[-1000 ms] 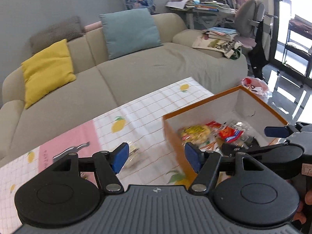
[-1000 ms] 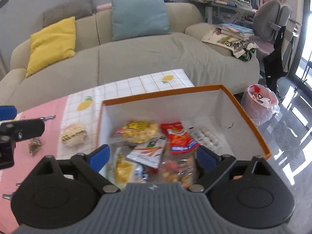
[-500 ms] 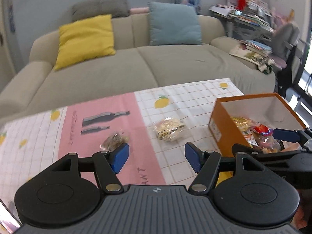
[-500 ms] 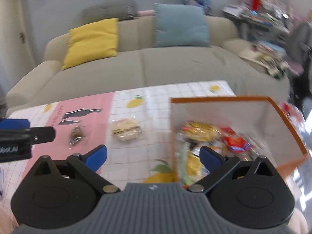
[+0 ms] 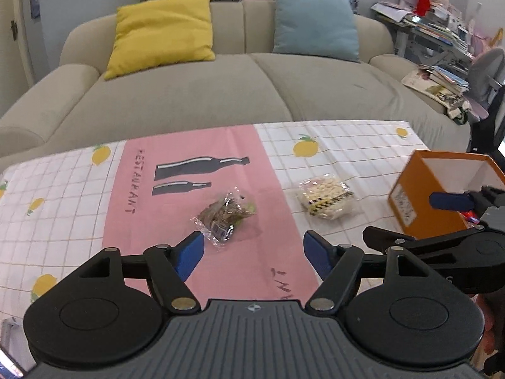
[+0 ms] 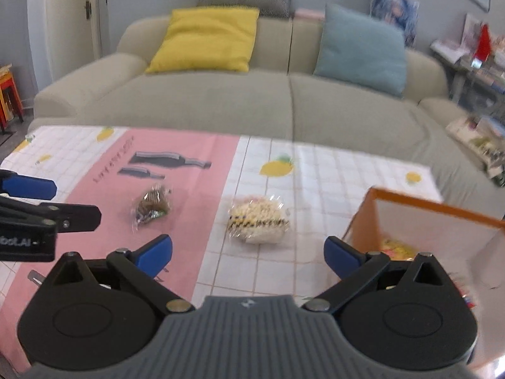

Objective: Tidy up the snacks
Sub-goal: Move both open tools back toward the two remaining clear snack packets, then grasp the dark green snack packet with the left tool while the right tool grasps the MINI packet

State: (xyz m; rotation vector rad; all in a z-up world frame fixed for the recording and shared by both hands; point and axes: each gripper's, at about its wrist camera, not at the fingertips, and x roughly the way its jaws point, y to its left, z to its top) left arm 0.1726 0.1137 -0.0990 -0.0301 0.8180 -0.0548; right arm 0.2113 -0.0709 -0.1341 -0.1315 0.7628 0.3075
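Observation:
Two snack packets lie on the tablecloth. A dark brown packet (image 5: 225, 216) sits on the pink strip, just ahead of my left gripper (image 5: 254, 254), which is open and empty. A pale yellow-and-white packet (image 5: 326, 196) lies to its right on the white squares. In the right wrist view the brown packet (image 6: 152, 206) is ahead to the left and the pale packet (image 6: 257, 222) is straight ahead of my right gripper (image 6: 247, 254), which is open and empty. The orange box (image 6: 438, 221) holding several snacks stands at the right; it also shows in the left wrist view (image 5: 419, 195).
The table (image 5: 63, 189) has a pink and white lemon-print cloth. A beige sofa (image 5: 221, 94) with yellow and blue cushions runs along its far edge. A cluttered desk and chair (image 5: 442, 47) stand at the back right.
Both grippers have swung left, away from the box, toward the middle of the table. The two loose packets now lie ahead of them. Both stay open.

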